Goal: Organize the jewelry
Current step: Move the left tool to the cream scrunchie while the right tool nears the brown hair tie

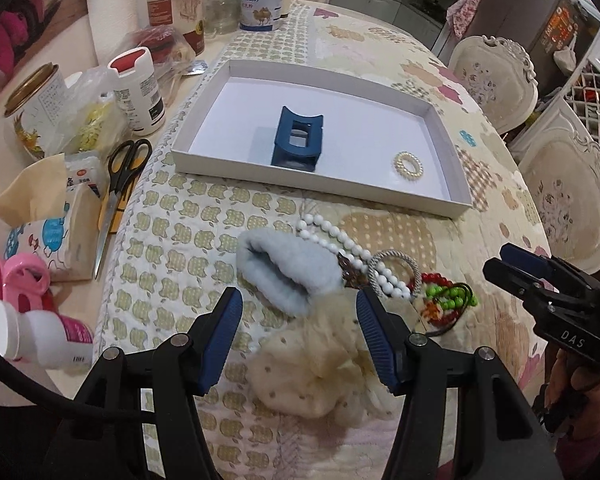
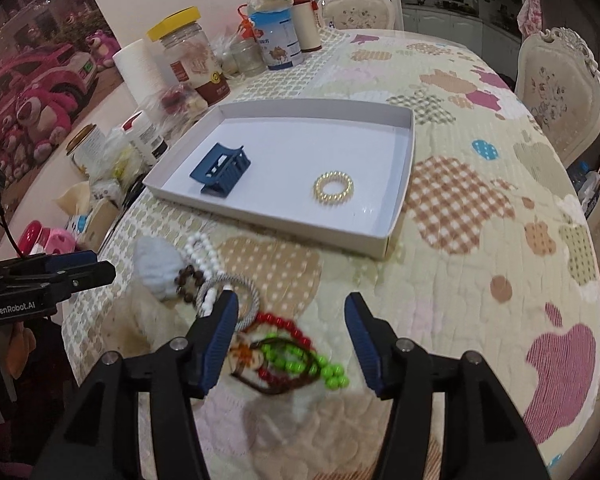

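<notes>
Two pieces are already sorted: the blue hair clip (image 1: 297, 141) and the gold coil ring (image 2: 333, 188) lie well apart in the white tray (image 1: 456, 196), so I judge I am between items, about to choose the next one from the pile on the near side of the worktop. My left claw (image 1: 300, 344) hangs above the pale blue scrunchie (image 1: 288, 272) and the cream scrunchie (image 1: 300, 376), jaws apart and holding nothing. My right claw (image 2: 288, 340) is likewise apart and empty, over the red and green bead bracelets (image 2: 296, 356), with the white bead string (image 2: 204, 252) and a silver ring (image 2: 236, 300) just beyond. The next move calls for dropping onto one piece without dragging its tangled neighbours along. The worktop wears a quilted cloth (image 2: 480, 280) with apple shapes; jars, scissors (image 1: 120, 184) and tissues crowd its left edge, and carved pale chairs (image 2: 560, 92) stand on the far side.
</notes>
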Available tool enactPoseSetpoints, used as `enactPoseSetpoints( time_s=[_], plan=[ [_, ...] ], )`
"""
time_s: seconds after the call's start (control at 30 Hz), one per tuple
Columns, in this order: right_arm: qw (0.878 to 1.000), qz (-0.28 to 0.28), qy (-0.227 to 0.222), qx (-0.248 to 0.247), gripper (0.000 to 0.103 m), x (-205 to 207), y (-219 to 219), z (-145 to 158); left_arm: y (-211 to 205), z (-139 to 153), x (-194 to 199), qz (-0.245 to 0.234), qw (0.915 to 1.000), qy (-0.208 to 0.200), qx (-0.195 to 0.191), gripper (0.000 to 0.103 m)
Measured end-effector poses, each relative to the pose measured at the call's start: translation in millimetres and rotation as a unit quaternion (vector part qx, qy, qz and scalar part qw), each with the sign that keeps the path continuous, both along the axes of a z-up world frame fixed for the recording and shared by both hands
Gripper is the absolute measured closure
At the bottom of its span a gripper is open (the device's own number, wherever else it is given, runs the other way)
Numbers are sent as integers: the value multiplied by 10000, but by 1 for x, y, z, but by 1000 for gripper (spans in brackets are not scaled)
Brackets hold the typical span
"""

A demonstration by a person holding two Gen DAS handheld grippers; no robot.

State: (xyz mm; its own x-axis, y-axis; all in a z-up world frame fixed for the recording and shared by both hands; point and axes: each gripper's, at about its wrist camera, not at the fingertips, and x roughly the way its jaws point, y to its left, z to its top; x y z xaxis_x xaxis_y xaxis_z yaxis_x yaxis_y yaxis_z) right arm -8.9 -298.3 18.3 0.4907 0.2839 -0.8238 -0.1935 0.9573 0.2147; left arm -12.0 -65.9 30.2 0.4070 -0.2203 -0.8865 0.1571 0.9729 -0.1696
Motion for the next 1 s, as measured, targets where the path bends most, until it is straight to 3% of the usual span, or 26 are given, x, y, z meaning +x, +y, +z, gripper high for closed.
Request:
enactPoseSetpoints(
  time_s=[0.67,1.0],
  plan=[
    [9999,97,-17,-56,40,-29,13,2,-4,2,-24,151,9991,-186,362,53],
    [9996,-2,182,-198,40,-36,0,-16,10,-19,-38,45,9998,161,-145,53]
  ],
)
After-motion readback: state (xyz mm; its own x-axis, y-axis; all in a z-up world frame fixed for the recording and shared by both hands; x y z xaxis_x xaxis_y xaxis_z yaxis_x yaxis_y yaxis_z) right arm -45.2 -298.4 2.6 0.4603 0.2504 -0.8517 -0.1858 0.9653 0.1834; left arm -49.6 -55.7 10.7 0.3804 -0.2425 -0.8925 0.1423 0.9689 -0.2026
